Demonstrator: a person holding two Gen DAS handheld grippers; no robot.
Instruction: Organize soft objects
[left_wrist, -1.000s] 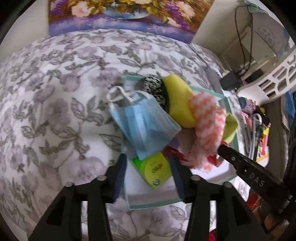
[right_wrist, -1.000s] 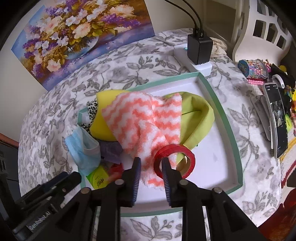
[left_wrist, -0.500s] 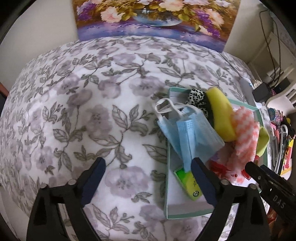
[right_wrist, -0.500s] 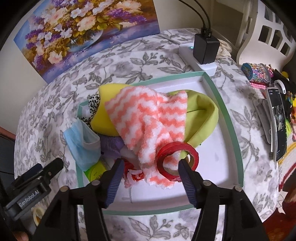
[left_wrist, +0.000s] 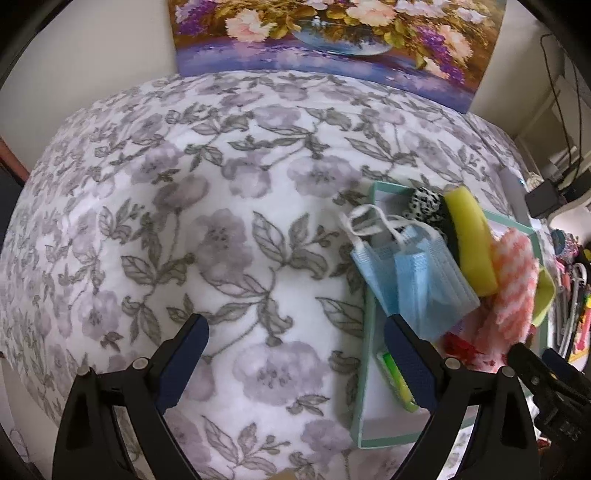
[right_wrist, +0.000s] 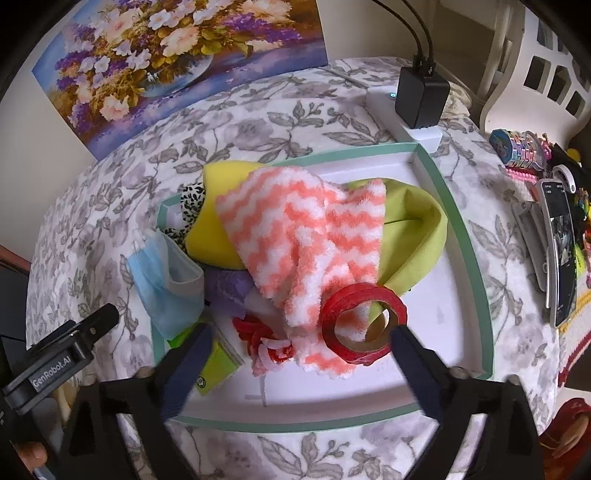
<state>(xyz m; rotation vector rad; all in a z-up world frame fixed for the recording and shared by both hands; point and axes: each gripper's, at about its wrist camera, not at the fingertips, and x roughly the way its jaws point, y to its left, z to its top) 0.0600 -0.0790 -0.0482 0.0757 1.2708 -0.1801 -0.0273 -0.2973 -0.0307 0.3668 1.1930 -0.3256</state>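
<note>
Right claw (right_wrist: 299, 354) gapes wide and empty over the tray's (right_wrist: 465, 229) near end, framing the red tape roll (right_wrist: 364, 325) on the zigzag cloth (right_wrist: 306, 240). Left claw (left_wrist: 295, 354), equally spread and empty, hovers over bare floral desk (left_wrist: 184, 221). The face mask (left_wrist: 413, 277) overhangs the tray's left rim; open room lies leftward.

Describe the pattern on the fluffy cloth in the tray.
Fluffy cloth: coral-orange and white zigzag stripes, clearest in the right wrist view.
</note>
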